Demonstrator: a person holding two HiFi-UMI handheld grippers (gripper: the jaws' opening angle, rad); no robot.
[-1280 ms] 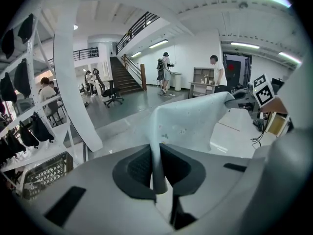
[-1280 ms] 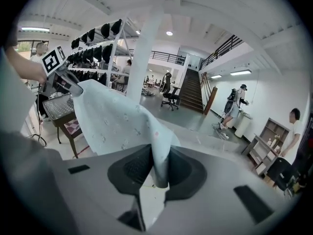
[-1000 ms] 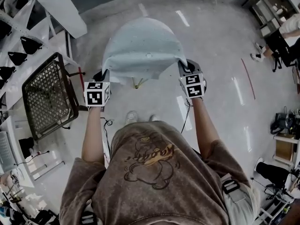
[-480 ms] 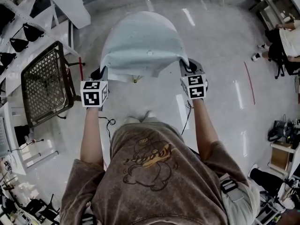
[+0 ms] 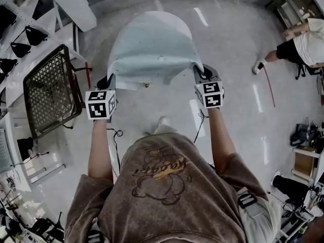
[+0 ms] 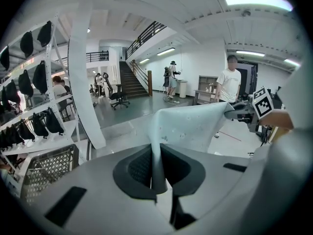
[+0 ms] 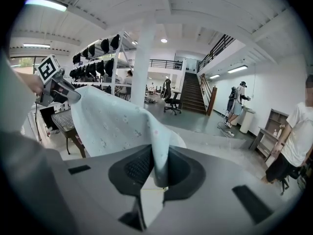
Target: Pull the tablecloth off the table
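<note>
Table (image 5: 146,85) nearly hidden, apparently under draped pale tablecloth (image 5: 152,44); glossy floor (image 5: 228,44) beneath.

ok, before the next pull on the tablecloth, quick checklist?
1. Left gripper shut on tablecloth corner: ok.
2. Right gripper shut on the other corner: ok.
3. Cloth top bare: ok.
4. Far edge off the table: cannot tell, table hidden under it.
5. Mesh stand apart from left gripper: ok.
6. Bystander away from the cloth: ok.
</note>
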